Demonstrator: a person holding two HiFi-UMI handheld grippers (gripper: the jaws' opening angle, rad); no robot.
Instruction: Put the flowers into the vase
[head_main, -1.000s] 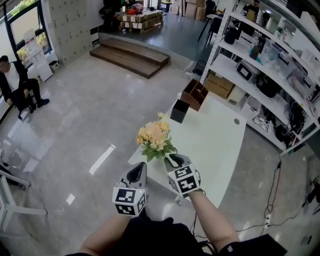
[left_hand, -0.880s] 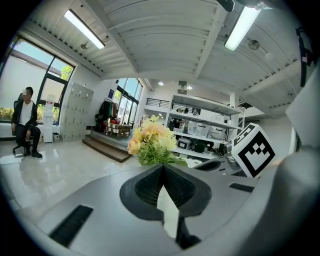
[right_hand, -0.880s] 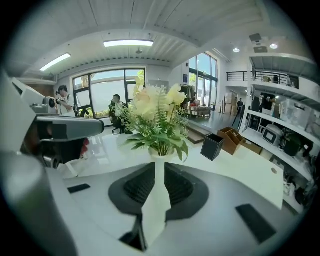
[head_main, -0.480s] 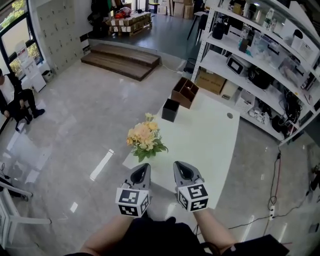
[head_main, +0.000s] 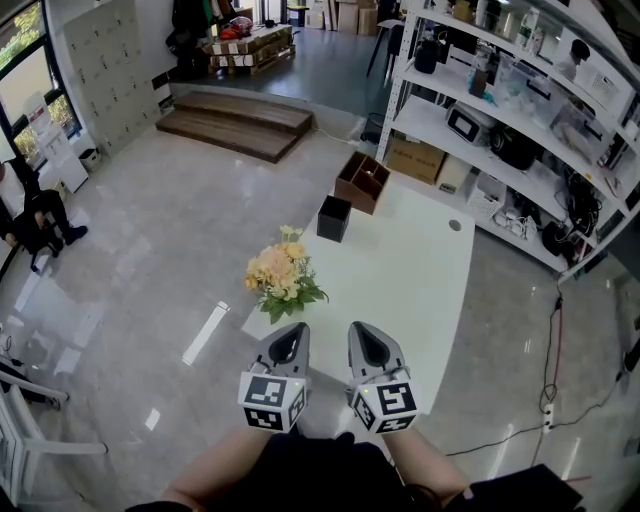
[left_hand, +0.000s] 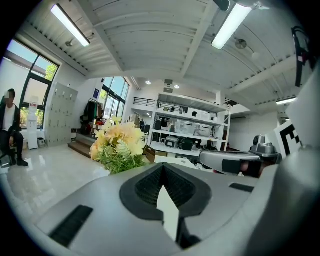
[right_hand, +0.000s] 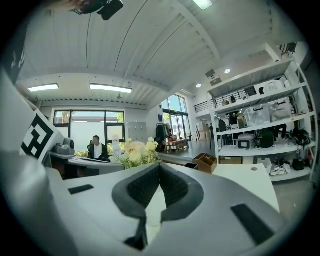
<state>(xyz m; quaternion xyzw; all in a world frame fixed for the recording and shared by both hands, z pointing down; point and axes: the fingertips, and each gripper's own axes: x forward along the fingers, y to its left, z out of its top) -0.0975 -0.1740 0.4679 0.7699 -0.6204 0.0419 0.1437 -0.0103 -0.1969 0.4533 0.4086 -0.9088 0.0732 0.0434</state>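
Left gripper (head_main: 289, 338) and right gripper (head_main: 362, 338): jaws together on both, nothing between them. They sit side by side, pointing forward about level at the near edge of the table (head_main: 425, 290), with 2 forearms coming in from below. Flowers (head_main: 282, 276) stand upright at the table's near left corner, ahead of the left gripper and apart from both. Black box (head_main: 333, 218) and brown organizer (head_main: 361, 182) at the far end. Shelves (head_main: 500, 110) on the right.
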